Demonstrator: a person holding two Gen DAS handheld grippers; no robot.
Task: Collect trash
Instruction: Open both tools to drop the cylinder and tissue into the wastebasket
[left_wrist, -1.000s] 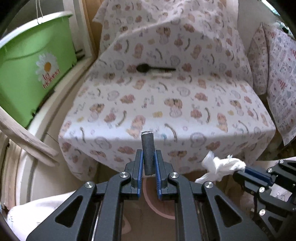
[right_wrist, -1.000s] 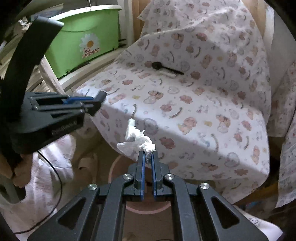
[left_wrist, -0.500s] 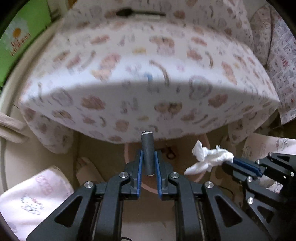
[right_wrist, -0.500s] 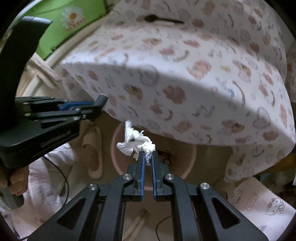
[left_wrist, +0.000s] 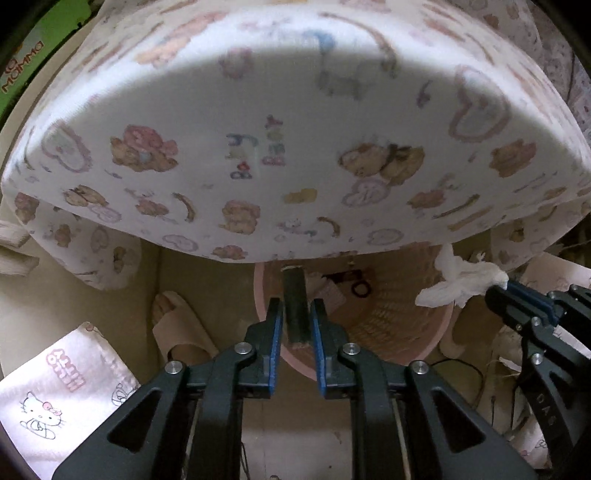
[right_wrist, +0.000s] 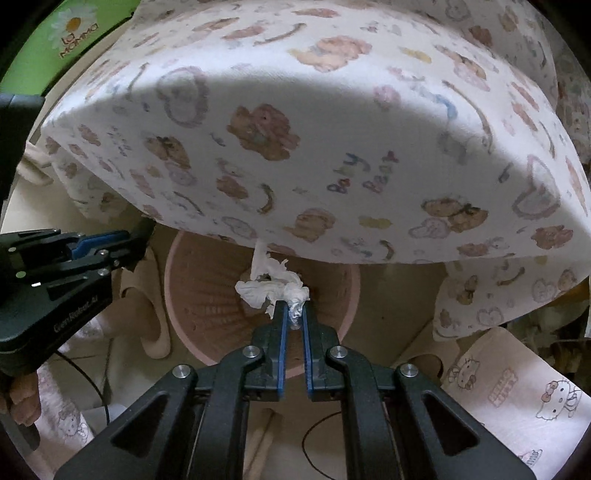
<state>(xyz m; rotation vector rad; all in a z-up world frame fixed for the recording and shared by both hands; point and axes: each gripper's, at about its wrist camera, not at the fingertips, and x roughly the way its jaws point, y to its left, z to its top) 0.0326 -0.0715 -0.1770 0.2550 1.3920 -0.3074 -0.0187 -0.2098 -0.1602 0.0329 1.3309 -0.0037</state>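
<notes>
Dark stick clamped, tissue pinched

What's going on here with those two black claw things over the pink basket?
Someone is tidying up rubbish with a handheld gripper in each hand. The left gripper is clamped on a dark cylinder, and the right gripper pinches a crumpled white tissue. Both hover above a pink wastebasket that sits on the floor, partly under a cushion in teddy-bear fabric. Nothing has been let go yet.
</notes>
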